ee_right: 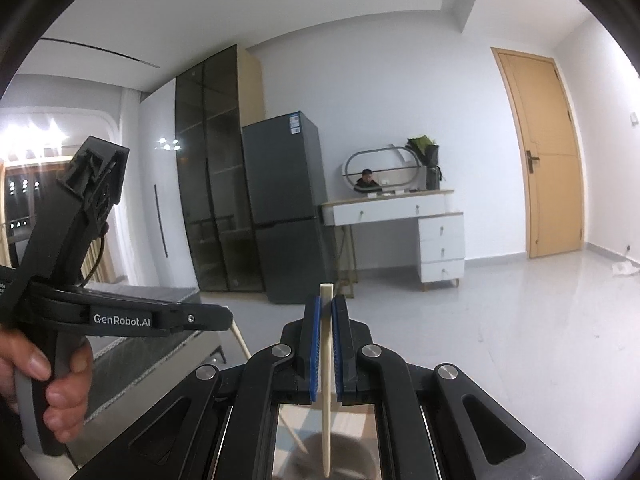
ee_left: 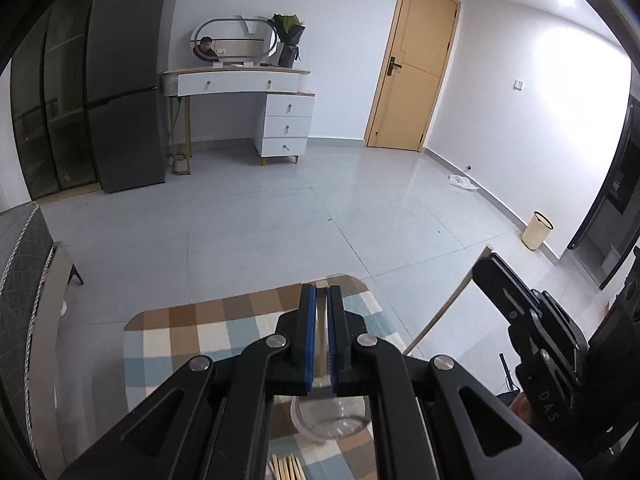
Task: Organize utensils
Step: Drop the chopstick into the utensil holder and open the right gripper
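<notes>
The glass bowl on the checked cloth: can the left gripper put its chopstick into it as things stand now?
Probably yes. The left gripper is shut on a chopstick, and the glass bowl stands open just below it on the checked cloth, nothing between them. The loose chopsticks lie beside the bowl.

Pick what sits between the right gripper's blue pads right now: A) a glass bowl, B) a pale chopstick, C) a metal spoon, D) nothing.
B: the right wrist view shows the right gripper shut on a pale chopstick, its blunt end poking out past the fingertips.
</notes>
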